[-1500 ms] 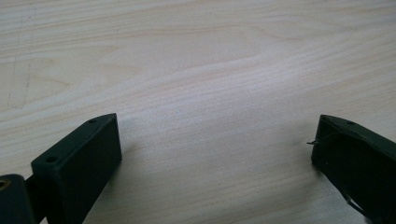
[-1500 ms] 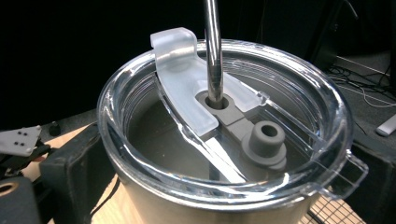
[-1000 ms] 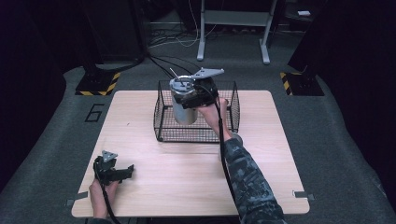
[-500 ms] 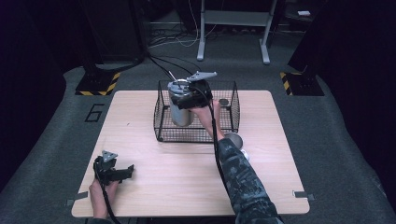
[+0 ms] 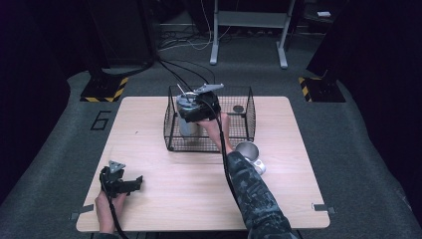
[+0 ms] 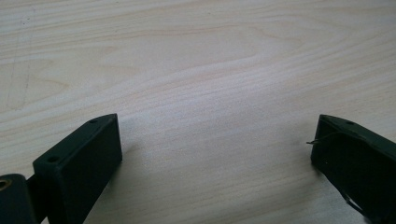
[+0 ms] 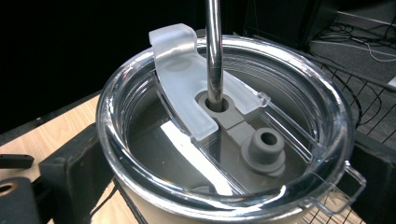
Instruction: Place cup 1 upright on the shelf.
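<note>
We clamp the right gripper (image 5: 195,110) around the lidded steel tumbler (image 7: 224,140), its metal straw (image 7: 214,51) upright, holding it over the left part of the wire basket (image 5: 239,130) on the desk (image 5: 199,199). Our left gripper (image 6: 217,154) rests near the desk's front left corner, jaws wide apart with nothing between them, and a steel cup (image 5: 247,150) lies just in front of the basket.
</note>
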Available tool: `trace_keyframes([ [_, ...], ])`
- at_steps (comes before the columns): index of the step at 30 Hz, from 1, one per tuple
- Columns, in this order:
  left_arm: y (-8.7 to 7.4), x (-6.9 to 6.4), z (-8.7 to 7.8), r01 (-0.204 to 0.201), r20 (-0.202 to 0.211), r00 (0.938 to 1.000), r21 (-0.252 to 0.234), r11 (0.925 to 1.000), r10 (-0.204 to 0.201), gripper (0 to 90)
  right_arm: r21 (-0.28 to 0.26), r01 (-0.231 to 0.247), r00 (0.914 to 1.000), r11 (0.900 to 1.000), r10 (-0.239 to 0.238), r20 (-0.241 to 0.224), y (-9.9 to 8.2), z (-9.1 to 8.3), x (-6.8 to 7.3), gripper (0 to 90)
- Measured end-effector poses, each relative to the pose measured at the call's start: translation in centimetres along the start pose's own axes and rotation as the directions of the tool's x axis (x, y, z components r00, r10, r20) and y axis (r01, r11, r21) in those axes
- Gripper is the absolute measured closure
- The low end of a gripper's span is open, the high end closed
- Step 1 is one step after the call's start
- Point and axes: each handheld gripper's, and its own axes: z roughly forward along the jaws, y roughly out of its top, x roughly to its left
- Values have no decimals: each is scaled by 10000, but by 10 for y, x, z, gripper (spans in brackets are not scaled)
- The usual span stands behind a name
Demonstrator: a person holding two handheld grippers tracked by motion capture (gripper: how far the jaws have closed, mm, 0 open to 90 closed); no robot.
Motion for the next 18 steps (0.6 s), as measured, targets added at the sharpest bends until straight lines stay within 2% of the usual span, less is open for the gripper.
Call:
trace_keyframes([
  [9,0,0,0,8,12,10000,4,10000,-8,19,239,-167,9998,9996,165,97,-10,11,2,34],
  [18,0,0,0,4,10,10000,12,10000,-4,19,240,-283,9996,9993,281,57,-13,17,5,34],
])
